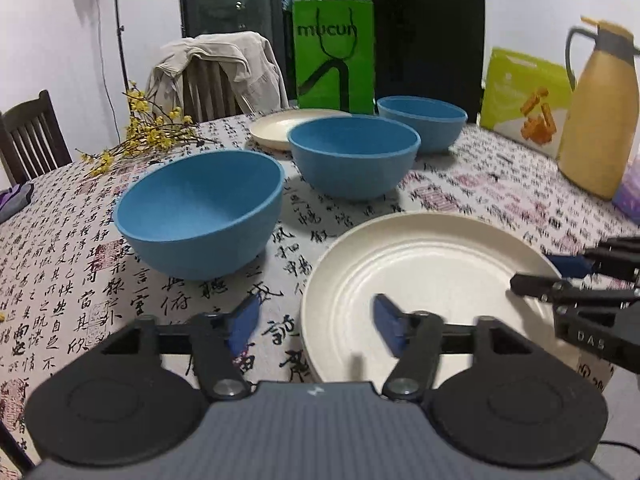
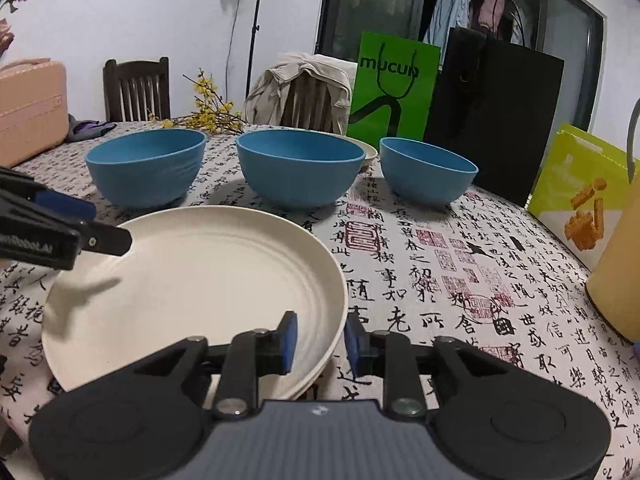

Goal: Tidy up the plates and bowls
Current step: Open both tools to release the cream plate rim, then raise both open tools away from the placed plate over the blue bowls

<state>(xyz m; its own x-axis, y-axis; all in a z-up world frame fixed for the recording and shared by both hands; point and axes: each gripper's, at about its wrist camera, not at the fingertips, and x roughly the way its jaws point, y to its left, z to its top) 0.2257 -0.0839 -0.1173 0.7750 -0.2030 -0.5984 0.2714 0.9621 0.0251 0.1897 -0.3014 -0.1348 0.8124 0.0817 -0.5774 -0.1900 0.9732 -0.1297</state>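
Observation:
A cream plate lies near the table's front edge, on top of another cream plate whose rim shows beneath it. My left gripper is open and straddles the top plate's left rim without touching it. My right gripper straddles the right rim, its pads slightly apart and not pressing. Behind the plates stand three blue bowls: left, middle, right. Another cream plate lies behind the middle bowl.
The calligraphy-print tablecloth covers the table. At the back stand a green bag, a black bag and a snack box. A yellow jug stands at the right. Yellow flower twigs lie at the left.

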